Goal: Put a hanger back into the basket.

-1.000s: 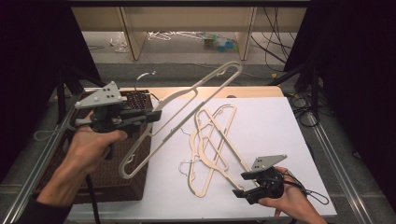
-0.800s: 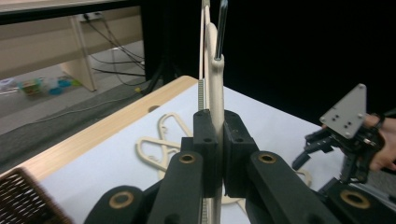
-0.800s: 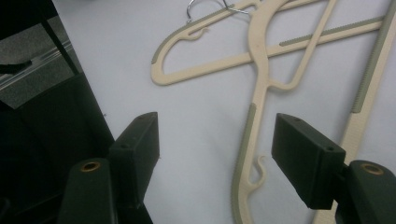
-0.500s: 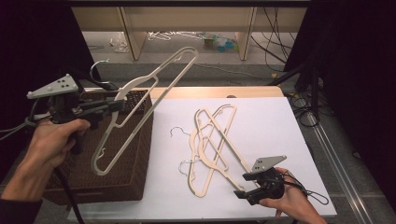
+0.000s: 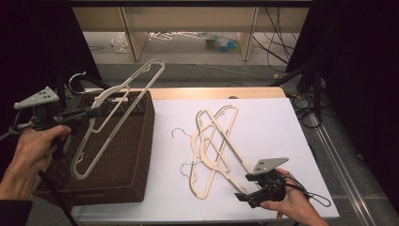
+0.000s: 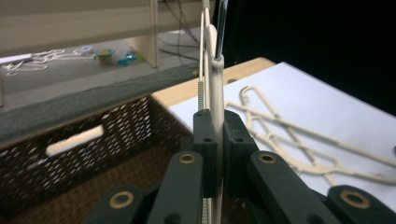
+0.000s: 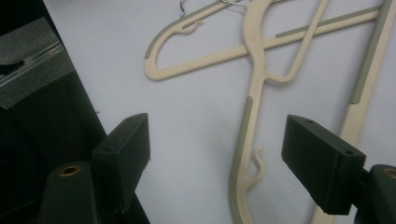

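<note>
My left gripper (image 5: 91, 113) is shut on a cream plastic hanger (image 5: 120, 106) and holds it tilted in the air over a brown wicker basket (image 5: 136, 160) at the table's left. In the left gripper view the jaws (image 6: 217, 135) pinch the hanger's (image 6: 215, 88) thin edge, with the basket (image 6: 70, 154) below. A pile of cream hangers (image 5: 216, 141) lies crossed on the white sheet (image 5: 282, 122). My right gripper (image 5: 242, 197) rests at the pile's near end. Its jaws (image 7: 217, 158) have just been opening and stand wide apart either side of a hanger arm (image 7: 245, 140), not touching it.
The sheet's right half is bare. Beyond the table's far wooden edge (image 5: 221, 92) the floor has loose hangers (image 5: 174, 35) and wooden legs (image 5: 249, 30). Black stands and cables (image 5: 310, 94) crowd the right side. A cable (image 5: 313, 197) trails from the right gripper.
The left hand carried the hanger leftward and slightly down, from above the table's edge to over the basket. The right hand stayed put while its jaws spread wider.
</note>
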The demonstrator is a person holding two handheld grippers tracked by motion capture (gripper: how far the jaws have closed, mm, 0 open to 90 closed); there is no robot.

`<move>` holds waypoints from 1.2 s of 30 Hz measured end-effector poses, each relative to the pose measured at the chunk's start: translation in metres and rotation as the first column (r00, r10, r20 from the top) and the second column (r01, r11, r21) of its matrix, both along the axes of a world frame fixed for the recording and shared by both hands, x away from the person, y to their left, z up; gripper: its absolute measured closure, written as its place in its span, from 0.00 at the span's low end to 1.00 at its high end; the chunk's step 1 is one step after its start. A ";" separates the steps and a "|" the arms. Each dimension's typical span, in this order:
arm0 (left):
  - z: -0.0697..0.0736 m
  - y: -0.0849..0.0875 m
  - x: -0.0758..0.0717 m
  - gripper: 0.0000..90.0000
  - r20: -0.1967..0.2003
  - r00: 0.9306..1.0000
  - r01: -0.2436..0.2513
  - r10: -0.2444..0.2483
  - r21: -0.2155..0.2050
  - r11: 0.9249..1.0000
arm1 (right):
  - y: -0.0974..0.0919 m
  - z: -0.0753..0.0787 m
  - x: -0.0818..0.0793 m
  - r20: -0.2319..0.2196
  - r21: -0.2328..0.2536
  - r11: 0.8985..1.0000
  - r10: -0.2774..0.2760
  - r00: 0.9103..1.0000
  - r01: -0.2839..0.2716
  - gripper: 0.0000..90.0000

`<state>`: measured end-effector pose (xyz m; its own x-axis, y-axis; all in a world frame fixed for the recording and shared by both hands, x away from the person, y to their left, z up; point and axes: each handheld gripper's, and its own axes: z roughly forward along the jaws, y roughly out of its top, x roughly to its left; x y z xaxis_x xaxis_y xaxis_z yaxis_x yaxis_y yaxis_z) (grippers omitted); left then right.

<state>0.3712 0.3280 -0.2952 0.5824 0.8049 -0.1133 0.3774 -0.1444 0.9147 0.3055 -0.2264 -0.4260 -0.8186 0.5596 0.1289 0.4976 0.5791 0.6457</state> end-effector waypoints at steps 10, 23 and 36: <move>-0.018 0.025 -0.001 0.95 -0.019 0.999 -0.041 0.042 0.059 0.997 | -0.001 -0.001 0.001 -0.006 0.006 1.000 -0.012 1.000 0.012 0.26; -0.049 0.040 -0.003 0.95 -0.104 0.992 -0.056 0.066 0.095 0.994 | -0.002 -0.003 0.001 -0.017 -0.001 1.000 -0.015 1.000 0.015 0.27; -0.081 0.038 0.005 0.95 -0.203 0.973 -0.092 0.108 0.085 0.992 | 0.000 -0.005 0.001 -0.015 -0.003 1.000 -0.004 1.000 0.004 0.27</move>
<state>0.3766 0.3661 -0.3764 0.4689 0.8686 -0.1601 0.5729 -0.1612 0.8036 0.3067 -0.2266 -0.4312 -0.8142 0.5635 0.1399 0.5098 0.5786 0.6367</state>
